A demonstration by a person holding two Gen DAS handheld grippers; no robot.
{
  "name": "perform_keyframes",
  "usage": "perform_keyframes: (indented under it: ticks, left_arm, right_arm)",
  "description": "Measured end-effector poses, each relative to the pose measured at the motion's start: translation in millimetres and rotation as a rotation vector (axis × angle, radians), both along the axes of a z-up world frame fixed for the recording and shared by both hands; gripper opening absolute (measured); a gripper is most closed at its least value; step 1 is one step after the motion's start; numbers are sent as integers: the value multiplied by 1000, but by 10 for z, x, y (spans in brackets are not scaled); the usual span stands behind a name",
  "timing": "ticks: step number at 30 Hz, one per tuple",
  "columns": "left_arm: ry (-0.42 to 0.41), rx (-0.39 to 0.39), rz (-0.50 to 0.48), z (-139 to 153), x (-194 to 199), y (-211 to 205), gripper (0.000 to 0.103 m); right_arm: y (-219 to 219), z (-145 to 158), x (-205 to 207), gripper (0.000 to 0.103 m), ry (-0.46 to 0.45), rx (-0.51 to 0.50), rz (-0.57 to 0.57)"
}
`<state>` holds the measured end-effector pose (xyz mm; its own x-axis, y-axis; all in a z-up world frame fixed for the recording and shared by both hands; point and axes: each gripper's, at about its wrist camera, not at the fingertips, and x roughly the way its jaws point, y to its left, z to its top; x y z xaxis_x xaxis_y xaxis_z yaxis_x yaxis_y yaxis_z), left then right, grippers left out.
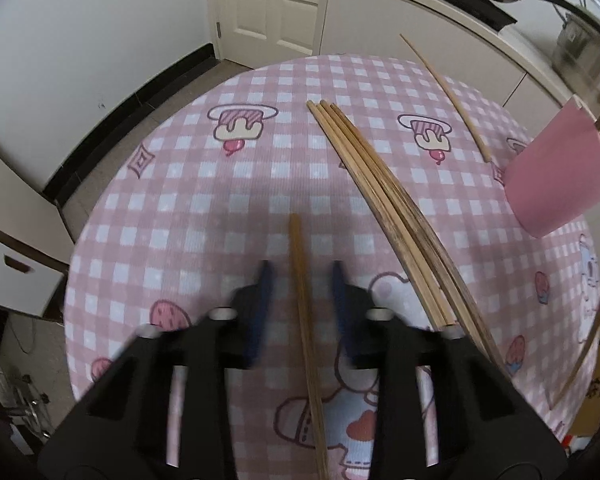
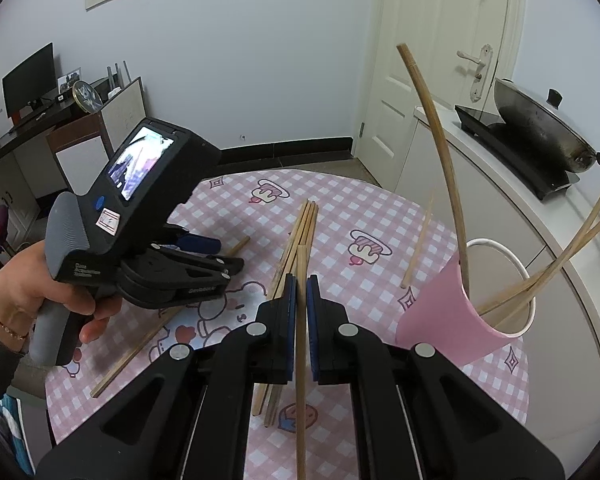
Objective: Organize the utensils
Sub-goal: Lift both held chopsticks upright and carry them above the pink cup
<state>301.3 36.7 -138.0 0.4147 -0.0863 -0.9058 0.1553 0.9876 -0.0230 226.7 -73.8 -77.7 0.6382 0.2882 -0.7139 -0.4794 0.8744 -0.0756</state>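
My left gripper point(image 1: 300, 276) is open, its blue pads either side of a single bamboo chopstick point(image 1: 306, 320) lying on the pink checked tablecloth point(image 1: 180, 200). A bundle of several chopsticks point(image 1: 384, 208) lies to its right, and one more chopstick point(image 1: 448, 96) lies farther back. My right gripper point(image 2: 301, 284) is shut on a chopstick point(image 2: 301, 340), held above the table. A pink cup point(image 2: 472, 312) at the right, also in the left wrist view point(image 1: 556, 176), holds three chopsticks point(image 2: 440, 160). The left gripper point(image 2: 204, 256) shows in the right wrist view, low over its chopstick point(image 2: 140, 348).
A white counter point(image 2: 500, 184) with a dark wok point(image 2: 540, 132) and a black tray runs along the table's far right. A white door point(image 2: 420, 60) stands behind. A desk with a monitor point(image 2: 28, 80) is at the far left. A steel pot point(image 1: 584, 56) sits on the counter.
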Motion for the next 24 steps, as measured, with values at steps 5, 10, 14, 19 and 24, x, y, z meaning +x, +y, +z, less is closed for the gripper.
perform_keyframes:
  ticks: [5, 10, 14, 19, 24]
  left_arm:
    - [-28, 5, -11, 30, -15, -34, 6]
    - [-117, -46, -9, 297, -138, -20, 6]
    - [-199, -52, -21, 581, -280, -21, 6]
    - [-328, -93, -31, 974, -534, -57, 5]
    - [-466, -158, -56, 1348, -816, -153, 5]
  right_arm:
    - [-45, 57, -10, 4, -12, 12, -5]
    - [-100, 120, -60, 4, -30, 18, -15]
    - [-157, 189, -103, 4, -52, 28, -28]
    - [-234, 331, -210, 4, -97, 45, -42]
    - [-367, 563, -354, 4, -156, 77, -61]
